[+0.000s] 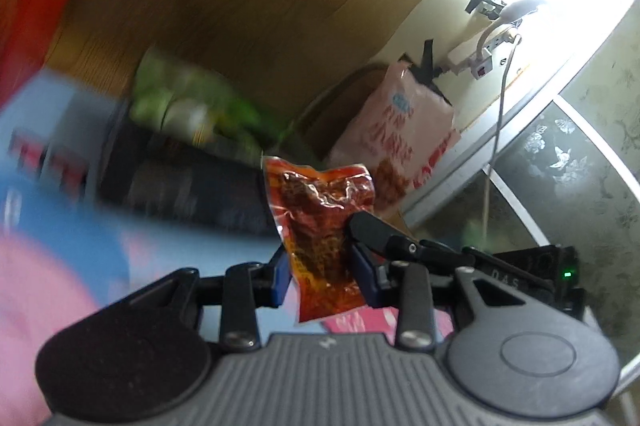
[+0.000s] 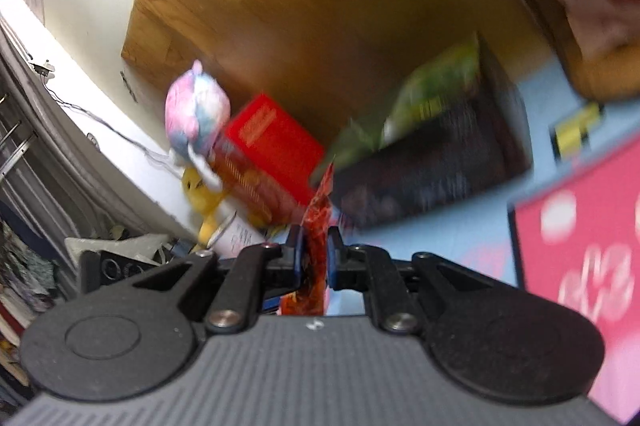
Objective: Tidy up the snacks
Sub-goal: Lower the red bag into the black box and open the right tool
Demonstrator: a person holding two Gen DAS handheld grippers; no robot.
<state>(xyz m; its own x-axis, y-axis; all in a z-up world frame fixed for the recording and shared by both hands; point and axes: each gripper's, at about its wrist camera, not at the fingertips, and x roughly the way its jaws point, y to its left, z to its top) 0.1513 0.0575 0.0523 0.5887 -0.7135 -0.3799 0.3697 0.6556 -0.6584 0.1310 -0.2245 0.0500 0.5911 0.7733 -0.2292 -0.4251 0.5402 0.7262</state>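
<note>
Closest to the left wrist camera, the left gripper (image 1: 320, 262) has its blue pads clamped on a red snack packet (image 1: 320, 222), which stands up between them, its face toward the lens, with another black gripper's fingertip (image 1: 370, 226) touching its right edge. Behind it, left to right, lie a blurred green bag (image 1: 188, 105) on a dark bin (image 1: 180, 185) and a pink plastic bag (image 1: 404, 137). Across at the right wrist, the right gripper (image 2: 314, 256) is nipped tight on a red packet (image 2: 318, 226) seen edge-on, with a plush toy (image 2: 196, 117) and red box (image 2: 272, 153) to its left and a pink box (image 2: 580, 246) to its right.
</note>
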